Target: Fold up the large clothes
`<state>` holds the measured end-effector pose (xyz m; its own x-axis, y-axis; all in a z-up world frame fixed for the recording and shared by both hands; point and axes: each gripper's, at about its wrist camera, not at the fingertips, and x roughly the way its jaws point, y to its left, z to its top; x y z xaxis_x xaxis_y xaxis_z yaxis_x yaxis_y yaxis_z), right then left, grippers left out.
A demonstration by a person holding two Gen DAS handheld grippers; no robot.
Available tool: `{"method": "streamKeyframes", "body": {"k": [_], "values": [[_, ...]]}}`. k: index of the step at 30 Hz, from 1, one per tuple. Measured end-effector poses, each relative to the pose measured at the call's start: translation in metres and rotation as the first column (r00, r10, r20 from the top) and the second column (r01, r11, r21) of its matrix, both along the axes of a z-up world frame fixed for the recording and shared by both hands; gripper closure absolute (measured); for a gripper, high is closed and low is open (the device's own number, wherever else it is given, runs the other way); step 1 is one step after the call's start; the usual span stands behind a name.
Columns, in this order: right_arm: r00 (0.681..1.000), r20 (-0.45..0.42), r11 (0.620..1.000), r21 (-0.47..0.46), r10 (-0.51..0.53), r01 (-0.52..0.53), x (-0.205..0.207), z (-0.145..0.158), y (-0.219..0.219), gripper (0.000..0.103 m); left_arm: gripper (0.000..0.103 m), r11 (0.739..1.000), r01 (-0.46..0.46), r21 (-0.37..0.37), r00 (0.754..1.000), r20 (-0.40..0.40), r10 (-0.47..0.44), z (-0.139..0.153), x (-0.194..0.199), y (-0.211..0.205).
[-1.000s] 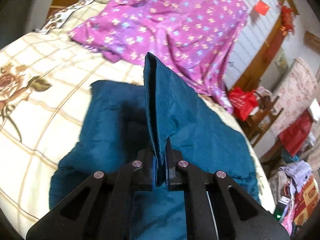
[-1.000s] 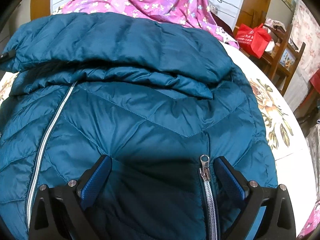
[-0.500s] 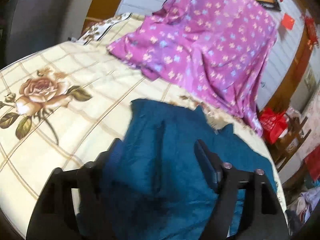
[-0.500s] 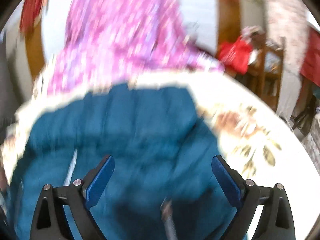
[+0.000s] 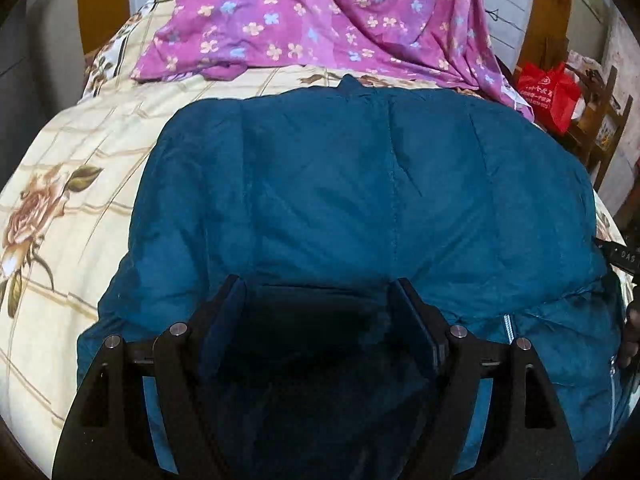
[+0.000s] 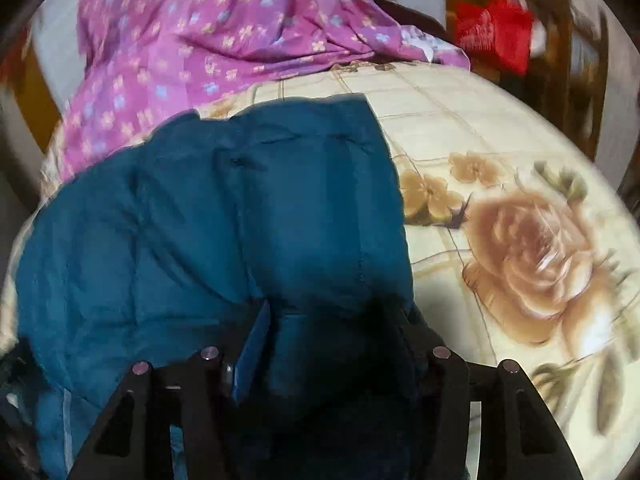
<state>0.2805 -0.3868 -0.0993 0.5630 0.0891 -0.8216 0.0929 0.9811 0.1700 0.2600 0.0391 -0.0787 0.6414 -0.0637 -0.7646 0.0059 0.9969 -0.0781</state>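
Left gripper (image 5: 316, 300) hangs low over the teal puffer jacket (image 5: 360, 200), jaws spread wide, dark fabric in shadow between them with no visible pinch. Right gripper (image 6: 332, 316) has its jaws closing with a fold of the jacket between them near the jacket's right edge; whether the pads press yet I cannot tell, this view is blurred. Jacket lies spread on the floral bedspread (image 5: 72, 184), quilted side up. Left wrist view alone shows a silver zipper (image 5: 508, 326) at the jacket's near right, plus a black tool part at the far right frame edge. Right wrist view alone shows the big rose print (image 6: 532, 256) just right of the jacket's edge. Both views show the purple flowered sheet (image 5: 320, 20) heaped at the far end of the bed and a red bag (image 5: 550, 92) on wooden furniture beyond.
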Motion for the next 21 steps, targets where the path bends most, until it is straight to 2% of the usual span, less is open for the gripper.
{"method": "streamKeyframes", "body": {"k": [2,4,6,8,9,10,12,13,15,16,17,19,20,21], "values": [[0.999,-0.002,0.997,-0.071,-0.033,0.032,0.003,0.014,0.0,0.05,0.027,1.0,-0.009,0.0,1.0,0.002,0.009,-0.002,0.0,-0.001],[0.995,0.087,0.992,-0.105,-0.056,0.065,0.006,0.039,0.001,0.049,0.026,1.0,-0.013,-0.001,1.0,0.004,0.013,-0.001,-0.003,-0.002],[0.981,0.176,0.993,-0.073,-0.083,0.097,0.016,0.063,0.002,0.049,0.026,1.0,-0.012,0.007,1.0,0.006,0.012,-0.001,-0.003,-0.002],[0.976,0.202,0.995,-0.036,-0.081,0.09,0.033,0.068,0.006,0.046,0.026,1.0,-0.007,0.011,1.0,0.005,0.007,-0.002,-0.005,-0.003],[0.982,0.176,0.996,-0.04,-0.071,0.079,0.048,0.062,0.01,0.045,0.025,1.0,-0.005,0.011,1.0,0.004,0.005,-0.002,-0.007,-0.003],[0.99,0.126,0.996,-0.05,-0.062,0.069,0.059,0.051,0.015,0.037,0.025,1.0,-0.003,0.011,1.0,0.001,0.003,-0.002,-0.006,-0.003],[0.998,-0.036,0.995,-0.095,-0.046,0.042,0.081,0.009,0.025,0.019,0.024,1.0,0.001,0.009,1.0,-0.002,-0.001,-0.002,-0.005,-0.003],[0.996,-0.065,0.994,-0.096,-0.06,0.054,0.082,-0.004,0.025,0.012,0.024,1.0,0.001,0.007,1.0,-0.004,-0.001,-0.002,-0.004,-0.002],[0.991,-0.089,0.995,-0.007,-0.099,0.099,0.08,-0.008,0.016,0.012,0.023,1.0,0.0,0.002,1.0,-0.011,0.0,-0.003,-0.003,-0.002],[0.987,-0.1,0.992,-0.006,-0.123,0.123,0.079,-0.006,0.013,0.012,0.023,1.0,0.001,0.002,1.0,-0.013,-0.001,-0.003,-0.003,-0.002],[0.983,-0.08,0.986,-0.051,-0.165,0.162,0.076,0.005,0.015,0.014,0.023,1.0,-0.001,0.002,1.0,-0.014,0.001,-0.003,-0.003,-0.002],[0.98,0.029,0.967,-0.158,-0.199,0.201,0.066,0.034,0.034,0.015,0.023,1.0,-0.008,0.0,1.0,-0.014,0.008,-0.002,-0.004,-0.002],[0.977,0.11,0.963,-0.175,-0.185,0.203,0.058,0.053,0.05,0.015,0.023,1.0,-0.011,-0.003,1.0,-0.014,0.011,-0.002,-0.004,-0.002],[0.974,0.166,0.973,-0.144,-0.153,0.178,0.05,0.066,0.063,0.015,0.023,1.0,-0.012,-0.004,1.0,-0.014,0.011,-0.002,-0.005,-0.001]]}}
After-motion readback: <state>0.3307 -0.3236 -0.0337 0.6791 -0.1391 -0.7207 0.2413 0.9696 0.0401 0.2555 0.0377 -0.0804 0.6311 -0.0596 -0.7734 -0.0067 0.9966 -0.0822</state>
